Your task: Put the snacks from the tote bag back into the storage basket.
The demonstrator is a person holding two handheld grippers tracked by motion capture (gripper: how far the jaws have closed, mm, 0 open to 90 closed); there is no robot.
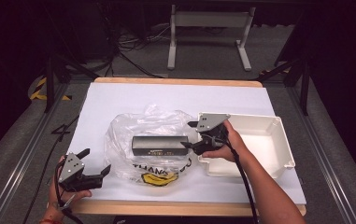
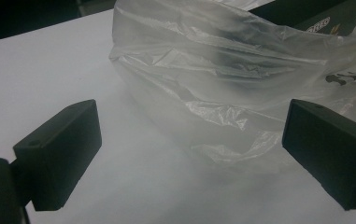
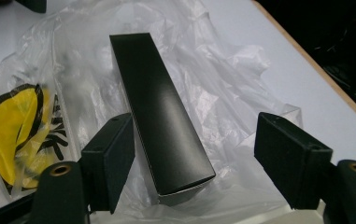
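Black box [image 1: 160, 145]: long, rectangular, lying flat on the clear plastic bag [image 1: 129, 135] near the middle of the white tabletop [image 1: 119, 95], its long side running left to right in the high view. In the right gripper view its near end [image 3: 185, 182] sits between the jaws.

Plastic bag: crumpled and translucent, spread out under and around the box; a yellow-and-black print [image 1: 159, 178] shows on the edge nearest the person.

White tray [image 1: 285, 149]: shallow, rectangular, at the right of the tabletop, just beside the bag.

Right gripper [image 1: 190, 135]: held at the box's right end, between bag and tray. Jaws released, partly apart, the left one just beside the box's side, the right one well clear of it; not clamped.

Left gripper [image 1: 96, 163]: held low at the near left of the tabletop, pointing at the bag's left edge. Jaws spread wide, nothing between them but bare tabletop and the bag's rim farther off.
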